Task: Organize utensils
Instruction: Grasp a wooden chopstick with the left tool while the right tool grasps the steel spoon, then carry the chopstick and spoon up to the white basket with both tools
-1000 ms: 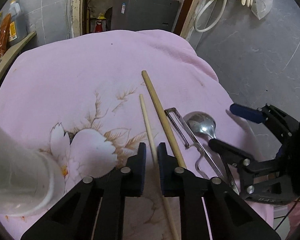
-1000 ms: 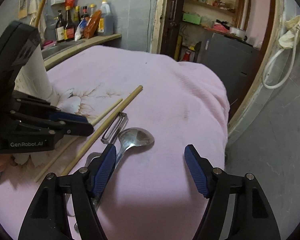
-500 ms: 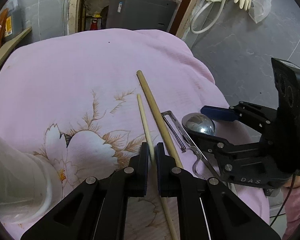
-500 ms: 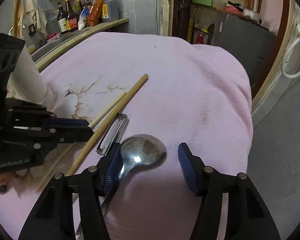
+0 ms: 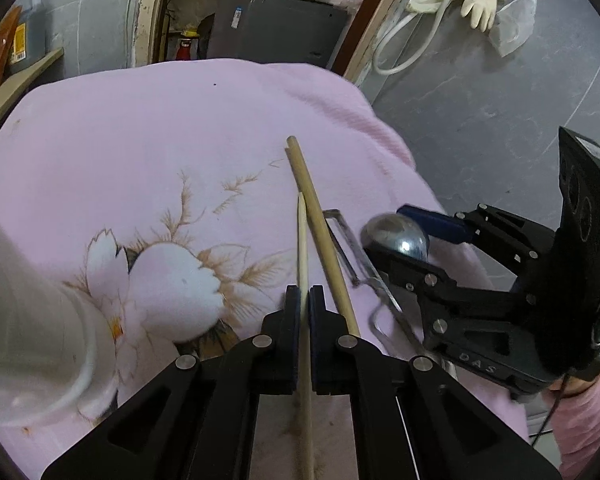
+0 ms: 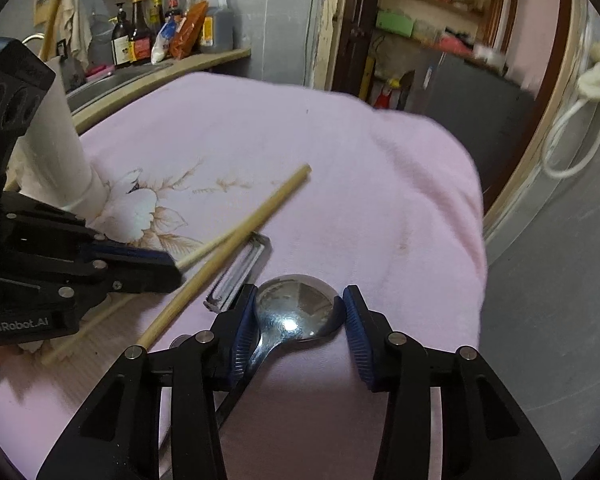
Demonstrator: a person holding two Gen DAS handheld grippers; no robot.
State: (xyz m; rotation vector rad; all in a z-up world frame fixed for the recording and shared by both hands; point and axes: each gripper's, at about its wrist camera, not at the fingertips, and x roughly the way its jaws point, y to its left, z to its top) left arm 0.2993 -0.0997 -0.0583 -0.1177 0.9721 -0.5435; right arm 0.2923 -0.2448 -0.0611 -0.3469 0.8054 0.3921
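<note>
While the left claw (image 5: 304,300) pinches the thin chopstick (image 5: 302,240), the spoon (image 6: 296,312) bowl sits between the right claw's (image 6: 300,316) closing jaws.

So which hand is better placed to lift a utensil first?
Left, probably. The left gripper is already shut on the thin stick; the right gripper has been closing around the spoon, apparently without pressing it yet.

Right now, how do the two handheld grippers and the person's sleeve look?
Both grippers, left gripper and right gripper, are black linkage frames with silver rivets and blue ribbed pads. White lettering marks the left gripper's body. A pink sleeve and a thin black cable show behind the right one.
</note>
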